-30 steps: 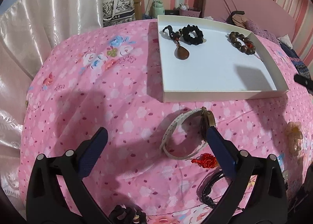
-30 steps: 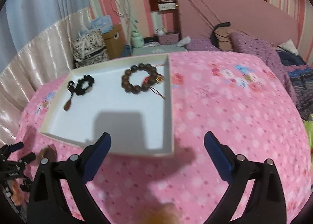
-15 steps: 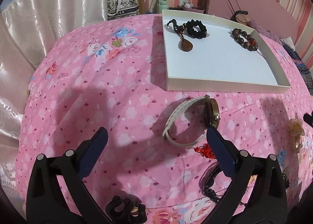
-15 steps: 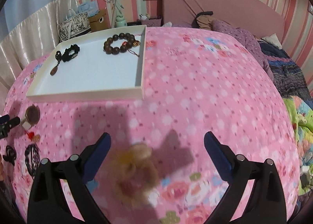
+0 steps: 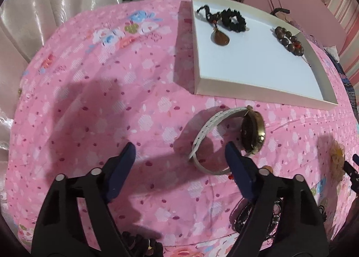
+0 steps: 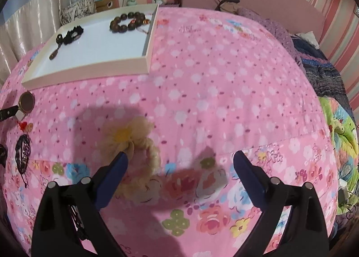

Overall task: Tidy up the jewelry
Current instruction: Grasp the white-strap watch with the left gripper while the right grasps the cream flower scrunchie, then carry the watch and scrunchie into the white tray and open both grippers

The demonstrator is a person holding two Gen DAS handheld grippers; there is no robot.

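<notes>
Open right tongs (image 6: 180, 159) — left pad touching cream scrunchie (image 6: 132, 142).

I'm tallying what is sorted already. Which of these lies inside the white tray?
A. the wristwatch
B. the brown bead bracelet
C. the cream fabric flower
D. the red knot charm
B: the brown bead bracelet lies inside the white tray, near its right wall.

Open bedspread (image 6: 202, 91) lying free right of tray (image 6: 89, 70); watch (image 5: 226, 138) and scrunchie (image 6: 132, 144) sitting in front, blocking approach.
</notes>
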